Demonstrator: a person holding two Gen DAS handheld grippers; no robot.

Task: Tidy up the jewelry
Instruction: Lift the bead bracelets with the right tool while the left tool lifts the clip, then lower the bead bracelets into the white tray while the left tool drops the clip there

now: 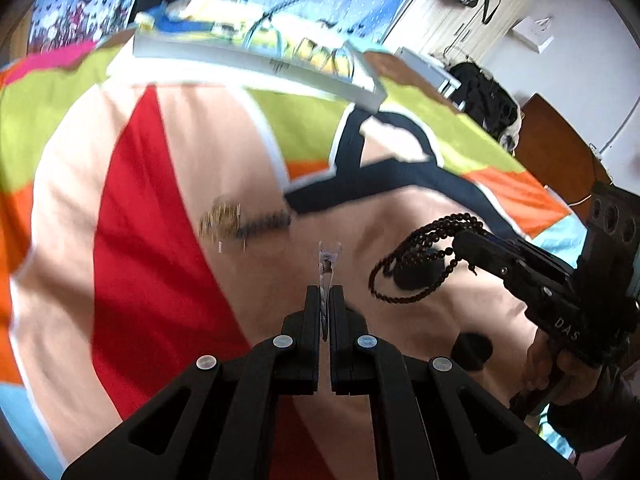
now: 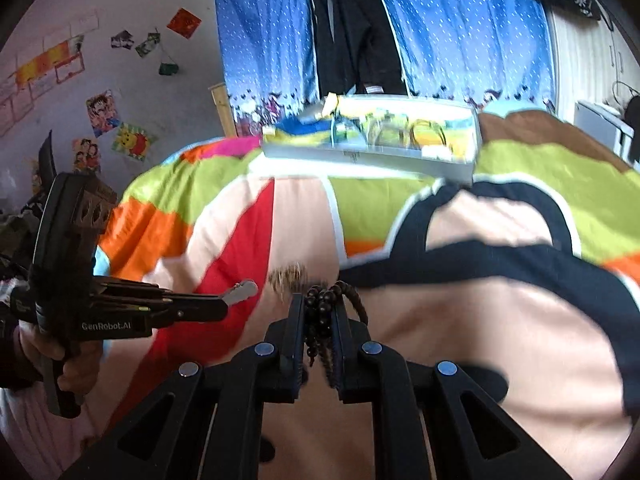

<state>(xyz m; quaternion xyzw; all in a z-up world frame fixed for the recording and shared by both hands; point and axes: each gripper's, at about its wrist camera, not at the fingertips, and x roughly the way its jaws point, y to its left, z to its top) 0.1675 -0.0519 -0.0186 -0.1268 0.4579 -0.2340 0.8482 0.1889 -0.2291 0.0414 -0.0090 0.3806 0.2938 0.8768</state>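
Note:
My left gripper (image 1: 325,292) is shut on a small clear packet (image 1: 327,262) with something small inside it. In the right wrist view the same gripper (image 2: 224,302) comes in from the left, with the packet (image 2: 242,291) sticking out of its tip. My right gripper (image 2: 319,300) is shut on a string of dark brown beads (image 2: 320,314). From the left wrist view the beads (image 1: 416,258) hang in loops from the right gripper (image 1: 460,240) above the bedspread. A blurred gold and dark beaded piece (image 1: 236,222) lies on the bedspread ahead, and the right wrist view also shows this gold piece (image 2: 288,274).
A long white organiser box (image 1: 256,60) with several compartments and jewelry sits at the far side of the colourful bedspread (image 1: 168,184); it is the box (image 2: 372,160) in the right wrist view too. Blue curtains, hanging dark clothes, a white cabinet and a wooden chair stand beyond. A hand (image 2: 76,364) holds the left gripper.

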